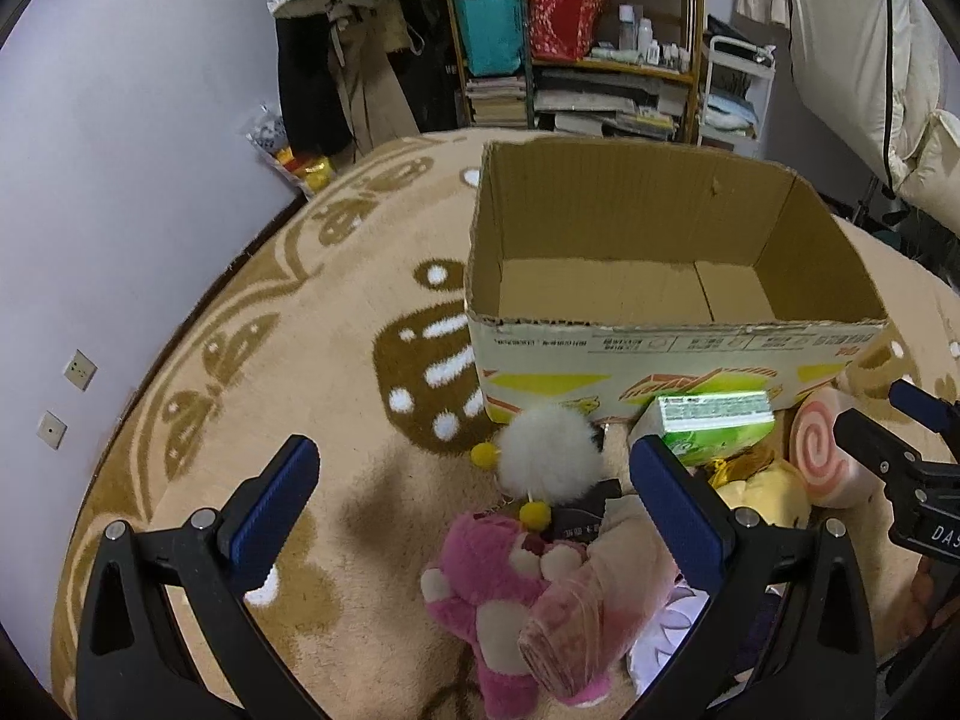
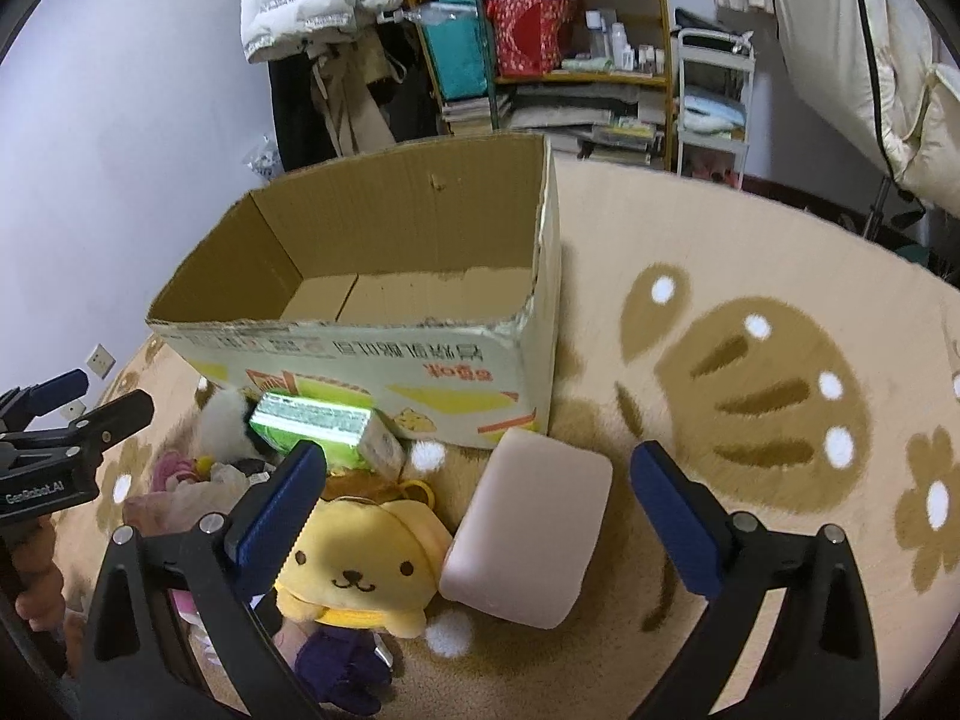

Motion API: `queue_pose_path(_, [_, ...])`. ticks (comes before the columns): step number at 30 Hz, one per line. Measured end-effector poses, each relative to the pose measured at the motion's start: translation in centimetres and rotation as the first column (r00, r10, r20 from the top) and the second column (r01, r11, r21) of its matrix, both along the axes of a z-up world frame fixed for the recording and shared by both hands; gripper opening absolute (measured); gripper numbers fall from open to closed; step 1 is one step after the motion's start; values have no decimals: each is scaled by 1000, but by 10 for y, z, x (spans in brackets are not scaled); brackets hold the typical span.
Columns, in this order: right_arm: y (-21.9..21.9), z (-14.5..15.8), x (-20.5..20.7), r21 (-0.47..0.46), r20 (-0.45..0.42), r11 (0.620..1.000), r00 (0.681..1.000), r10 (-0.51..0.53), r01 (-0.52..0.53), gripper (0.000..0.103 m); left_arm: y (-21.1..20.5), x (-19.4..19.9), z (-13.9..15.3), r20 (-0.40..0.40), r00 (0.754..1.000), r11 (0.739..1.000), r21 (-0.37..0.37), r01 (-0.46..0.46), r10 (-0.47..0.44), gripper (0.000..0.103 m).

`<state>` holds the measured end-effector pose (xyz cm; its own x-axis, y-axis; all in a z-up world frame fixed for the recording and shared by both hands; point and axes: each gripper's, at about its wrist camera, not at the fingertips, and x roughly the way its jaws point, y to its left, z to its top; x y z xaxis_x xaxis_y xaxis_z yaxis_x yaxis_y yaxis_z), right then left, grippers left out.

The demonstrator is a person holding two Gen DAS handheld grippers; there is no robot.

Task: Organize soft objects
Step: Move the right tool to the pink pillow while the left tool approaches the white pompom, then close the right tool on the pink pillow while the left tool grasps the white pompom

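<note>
An open cardboard box stands on the rug with nothing inside. Soft toys lie in a pile before it: a white fluffy ball, a pink plush bear, a yellow dog plush, a pink swirl-roll cushion and a green tissue pack. My left gripper hovers open over the white ball and pink bear. My right gripper hangs open above the pink cushion, the yellow dog by its left finger.
The beige rug with brown patterns covers the floor. Behind the box stand a cluttered shelf, hanging coats and a white cart. A wall runs along the left. A hand holds the other gripper's handle.
</note>
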<state>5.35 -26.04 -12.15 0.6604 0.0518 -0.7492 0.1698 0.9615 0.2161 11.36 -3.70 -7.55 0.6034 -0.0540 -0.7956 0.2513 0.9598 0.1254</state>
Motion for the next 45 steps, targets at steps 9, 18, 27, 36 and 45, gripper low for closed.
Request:
queue_pose_path(9, [-9,-23,12,49,-75,999,997,-11,15,103,-6,22,-24,-66,998,1000,12,-1,1,102])
queue_pose_path(18, [-13,-39,19,61,-116,998,993,-3,10,93,-5,35,-44,-148,989,1000,-20,-7,4,102])
queue_pose_path(27, [-12,-48,23,45,-140,999,990,0,7,83,-12,41,-59,-175,984,1000,6,19,-18,102])
queue_pose_path(36, [-19,-53,24,63,-137,998,991,-5,14,69,-13,46,-72,-226,974,1000,9,21,-18,89])
queue_pose_path(45, [-12,-52,22,57,-132,998,991,5,2,55,-14,51,-73,-245,968,999,-8,46,-47,77])
